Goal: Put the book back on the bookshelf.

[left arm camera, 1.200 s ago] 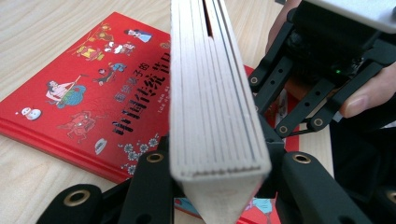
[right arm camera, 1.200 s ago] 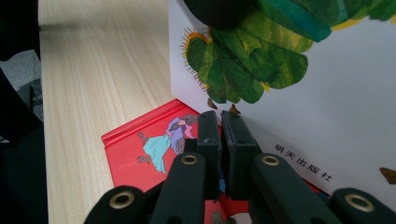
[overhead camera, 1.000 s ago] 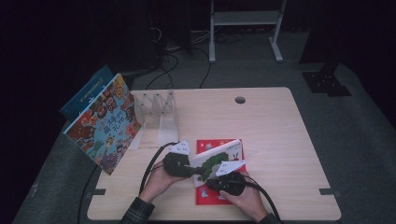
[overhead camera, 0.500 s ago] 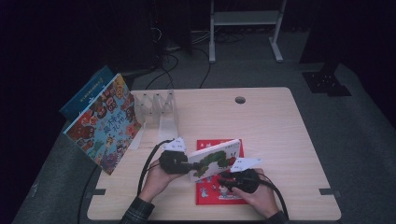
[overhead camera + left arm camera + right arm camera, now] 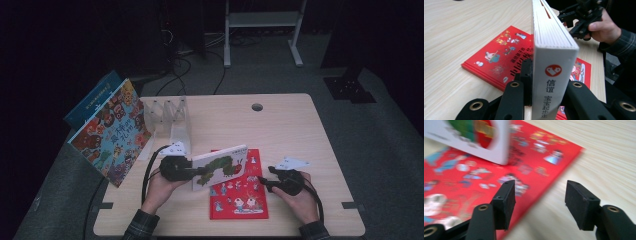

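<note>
White book (image 5: 220, 166) above wooden table (image 5: 280, 125); dark room.

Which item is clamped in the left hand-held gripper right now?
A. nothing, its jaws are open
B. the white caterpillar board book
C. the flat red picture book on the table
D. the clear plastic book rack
B: the left hand-held gripper has both jaws pressed on the spine of the thick white caterpillar board book, held above the flat red picture book.

I count four books: one white caterpillar book (image 5: 220, 167), one red book (image 5: 239, 195) lower centre, one monster book (image 5: 111, 131) and one blue book (image 5: 92, 97) at left. One clear rack (image 5: 170, 115). Two grippers.
</note>
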A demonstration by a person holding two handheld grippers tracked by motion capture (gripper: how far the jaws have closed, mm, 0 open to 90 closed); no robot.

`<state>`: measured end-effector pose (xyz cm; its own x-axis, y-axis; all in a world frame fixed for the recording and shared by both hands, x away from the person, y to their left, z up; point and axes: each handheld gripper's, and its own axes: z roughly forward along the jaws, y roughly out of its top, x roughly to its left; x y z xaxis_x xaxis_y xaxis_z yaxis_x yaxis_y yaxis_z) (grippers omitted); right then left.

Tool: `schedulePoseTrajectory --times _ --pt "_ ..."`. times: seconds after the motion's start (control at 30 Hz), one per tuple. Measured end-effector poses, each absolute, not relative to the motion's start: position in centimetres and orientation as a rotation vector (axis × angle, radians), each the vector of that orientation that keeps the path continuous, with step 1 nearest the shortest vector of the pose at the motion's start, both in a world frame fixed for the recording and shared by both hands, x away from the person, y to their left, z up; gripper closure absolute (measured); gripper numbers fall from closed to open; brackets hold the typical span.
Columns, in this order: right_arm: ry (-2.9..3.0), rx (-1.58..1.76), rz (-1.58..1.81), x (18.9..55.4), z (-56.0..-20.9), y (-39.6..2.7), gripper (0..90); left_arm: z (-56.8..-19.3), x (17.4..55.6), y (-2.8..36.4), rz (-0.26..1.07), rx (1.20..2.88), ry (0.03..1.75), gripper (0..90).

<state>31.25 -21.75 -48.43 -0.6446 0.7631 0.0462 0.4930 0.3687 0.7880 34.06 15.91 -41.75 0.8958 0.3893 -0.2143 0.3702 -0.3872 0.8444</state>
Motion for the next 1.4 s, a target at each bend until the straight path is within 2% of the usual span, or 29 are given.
schedulePoseTrajectory --times 0.2,0.5,0.87,1.07,1.4 --pt "2.213 1.228 1.107 32.3 -49.2 -24.5 37.5 -41.0 34.0 17.2 0.04 1.999 0.571 75.5" --pt "2.093 1.375 1.014 33.4 -49.9 -27.8 29.0 -40.0 33.9 19.8 0.073 1.957 0.615 75.4" --pt "2.056 1.446 0.955 34.1 -50.2 -28.6 24.7 -38.8 33.1 23.5 0.123 1.901 0.664 75.3" --pt "2.045 1.464 0.923 34.3 -50.3 -28.8 18.0 -38.6 32.3 26.3 0.147 1.866 0.702 75.3" --pt "2.036 1.474 0.917 34.4 -50.3 -28.9 17.4 -38.3 30.8 29.9 0.199 1.829 0.767 75.3"
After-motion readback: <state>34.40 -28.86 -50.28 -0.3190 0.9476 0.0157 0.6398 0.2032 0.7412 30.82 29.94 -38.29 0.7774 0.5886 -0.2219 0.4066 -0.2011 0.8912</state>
